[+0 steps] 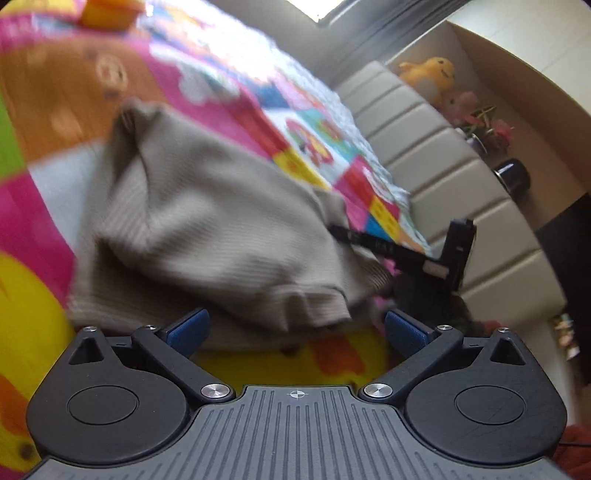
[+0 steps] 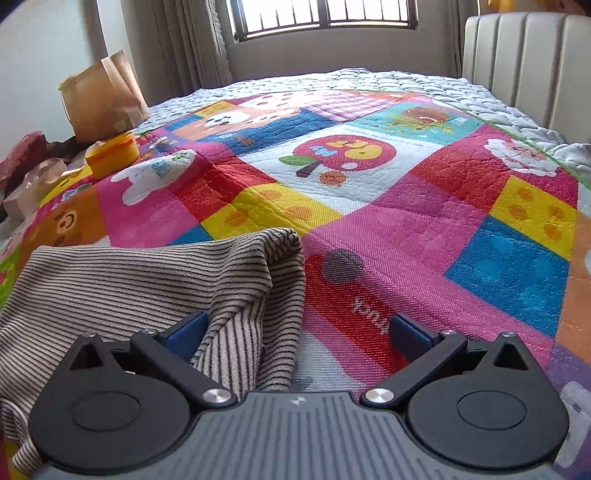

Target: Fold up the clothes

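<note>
At the far left edge of the bed, a crumpled brown paper bag (image 2: 101, 98) stood upright beside a round orange plastic tub with its lid on (image 2: 112, 154); I could not tell what either held. Nearer to me lay the beige ribbed knit garment (image 1: 207, 229), bunched in soft folds on the bright patchwork play quilt (image 2: 369, 206), its hem just ahead of my left gripper (image 1: 295, 328), whose blue-padded fingers (image 1: 188, 328) stood wide apart and held nothing. From my right gripper (image 2: 299, 332) the same knit showed fine dark stripes, and one folded corner of it lay between my spread jaws, against the left pad (image 2: 186, 334) but not pinched; the right pad was well clear of the cloth. In the left view my other gripper's black tip reached in at the garment's right edge. Under the quilt was a pale grey quilted bedspread (image 2: 406, 85), and a cream padded headboard (image 2: 524, 66) rose at the right. Beyond the bed were a barred window (image 2: 325, 14) and grey curtains (image 2: 184, 48), and on a ledge behind the headboard sat a yellow plush toy (image 1: 430, 75).
</note>
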`<state>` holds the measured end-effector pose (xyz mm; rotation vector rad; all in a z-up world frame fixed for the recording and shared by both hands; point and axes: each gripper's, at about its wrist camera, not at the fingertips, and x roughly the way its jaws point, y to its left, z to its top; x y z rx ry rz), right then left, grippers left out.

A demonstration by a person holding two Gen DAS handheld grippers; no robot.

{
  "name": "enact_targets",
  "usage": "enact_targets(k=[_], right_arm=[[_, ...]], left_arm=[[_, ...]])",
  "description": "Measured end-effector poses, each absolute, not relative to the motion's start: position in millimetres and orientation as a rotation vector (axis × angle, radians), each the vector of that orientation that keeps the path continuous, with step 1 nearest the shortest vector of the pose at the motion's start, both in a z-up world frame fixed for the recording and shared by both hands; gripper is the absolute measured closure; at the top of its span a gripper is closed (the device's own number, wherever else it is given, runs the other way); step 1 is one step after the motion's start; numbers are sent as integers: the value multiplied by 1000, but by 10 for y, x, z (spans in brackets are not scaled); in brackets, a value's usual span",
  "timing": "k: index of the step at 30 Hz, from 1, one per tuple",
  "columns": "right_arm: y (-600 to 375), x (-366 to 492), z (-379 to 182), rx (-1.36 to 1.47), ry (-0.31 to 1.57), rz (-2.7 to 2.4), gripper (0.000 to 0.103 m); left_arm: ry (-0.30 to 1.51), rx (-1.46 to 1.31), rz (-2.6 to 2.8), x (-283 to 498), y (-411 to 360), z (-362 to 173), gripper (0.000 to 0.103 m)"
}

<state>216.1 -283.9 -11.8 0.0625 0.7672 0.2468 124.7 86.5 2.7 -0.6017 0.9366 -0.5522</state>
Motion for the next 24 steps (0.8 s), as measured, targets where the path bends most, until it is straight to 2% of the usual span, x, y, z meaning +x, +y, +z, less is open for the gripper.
enact_targets(k=[2,4,5,6,9,14,19,24], right_arm=[[-2802,2115,13,36,715,267,1],[-2697,2116,164,-35,642,295,18],[-2639,2149,234,-65,615,309,35],[-2597,2229,277,-63,619,321,40],[-2503,2528,269,-49,650,334,41],[-2446,2876,-65,-74,749,331,42],[-2624,2698,-141,-51,757,349,45],[-2771,2273,-117,-73,744,333,43]], left_arm=[[978,-607,-524,1288,793,-105,0],[980,-602,-503,1314,741,-170,0],[968,-596,-499,1328,722,-166,0],[952,-585,-493,1345,701,-155,0],[916,-536,-458,1445,649,-135,0],[904,-468,-433,1646,596,-127,0],[874,-399,-431,1864,576,-119,0],[842,-343,-422,2232,575,-84,0]])
